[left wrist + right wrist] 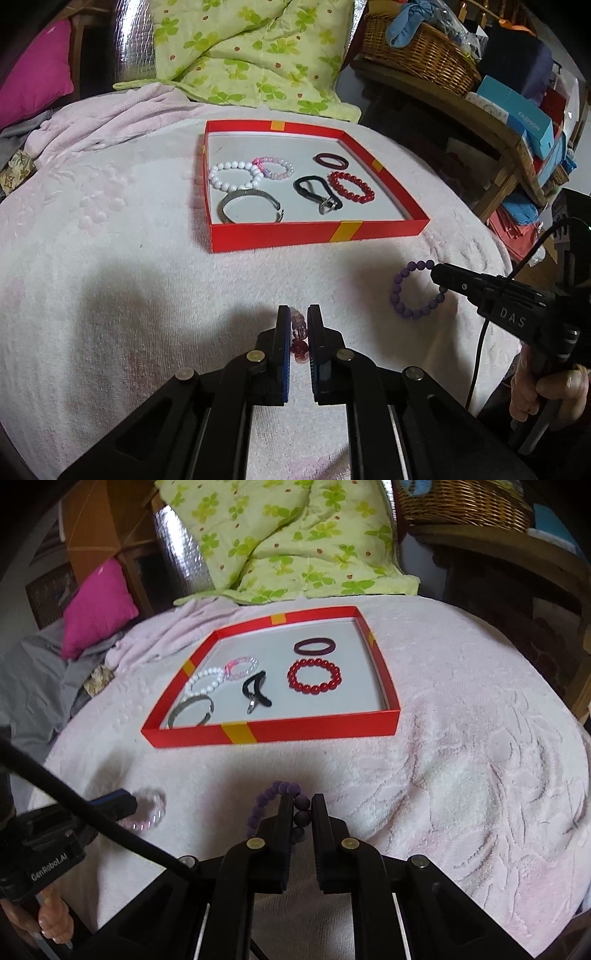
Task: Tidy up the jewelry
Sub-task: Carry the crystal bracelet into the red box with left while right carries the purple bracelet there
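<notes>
A red box lid [317, 236] [314, 728] lies on the white towel and holds several bracelets: white beads [233, 176], pink beads [275, 168], a silver bangle [251, 208], a black clip strap [317, 192], red beads [351, 186] and a dark ring [331, 160]. My left gripper [298, 317] is shut on a clear pink bead bracelet [298, 338], which also shows in the right wrist view [149, 812]. My right gripper [302, 805] is shut on a purple bead bracelet [266, 801] [417, 291] lying on the towel.
A green floral quilt [251, 48] and a magenta pillow [33, 70] lie behind the box. A wicker basket [421, 55] and stacked boxes [524, 118] sit on a wooden shelf at right. The towel [110, 240] covers the work surface.
</notes>
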`<action>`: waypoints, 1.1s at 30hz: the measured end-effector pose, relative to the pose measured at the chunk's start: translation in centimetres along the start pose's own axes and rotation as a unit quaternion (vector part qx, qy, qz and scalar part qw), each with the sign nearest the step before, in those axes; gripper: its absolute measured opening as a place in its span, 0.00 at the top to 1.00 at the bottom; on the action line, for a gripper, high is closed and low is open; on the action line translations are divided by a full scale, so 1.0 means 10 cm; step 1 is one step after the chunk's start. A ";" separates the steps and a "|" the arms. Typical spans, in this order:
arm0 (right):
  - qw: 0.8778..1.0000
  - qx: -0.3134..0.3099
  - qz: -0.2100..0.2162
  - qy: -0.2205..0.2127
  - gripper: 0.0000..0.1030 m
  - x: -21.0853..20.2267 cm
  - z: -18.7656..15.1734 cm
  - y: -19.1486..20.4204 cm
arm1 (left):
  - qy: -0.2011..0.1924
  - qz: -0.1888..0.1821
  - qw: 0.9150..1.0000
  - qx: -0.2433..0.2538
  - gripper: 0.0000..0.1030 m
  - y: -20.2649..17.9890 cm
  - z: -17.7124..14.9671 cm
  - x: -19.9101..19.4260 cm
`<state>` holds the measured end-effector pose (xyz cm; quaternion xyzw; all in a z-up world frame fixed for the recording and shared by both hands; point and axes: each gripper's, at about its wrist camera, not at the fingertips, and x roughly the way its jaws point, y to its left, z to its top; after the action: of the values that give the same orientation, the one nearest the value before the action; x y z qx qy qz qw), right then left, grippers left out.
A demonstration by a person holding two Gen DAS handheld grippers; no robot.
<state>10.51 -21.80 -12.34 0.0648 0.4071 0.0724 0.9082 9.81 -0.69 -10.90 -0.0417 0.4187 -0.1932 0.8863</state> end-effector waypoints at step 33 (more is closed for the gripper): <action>0.992 0.065 0.041 -0.104 0.89 -0.42 0.18 -0.22 | -0.112 -0.032 0.991 0.068 0.91 -0.21 0.16 -0.48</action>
<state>9.29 -24.84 -8.45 0.1477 0.3111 0.0762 0.9357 7.62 -0.97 -5.92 -0.0156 0.3012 -0.2434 0.9218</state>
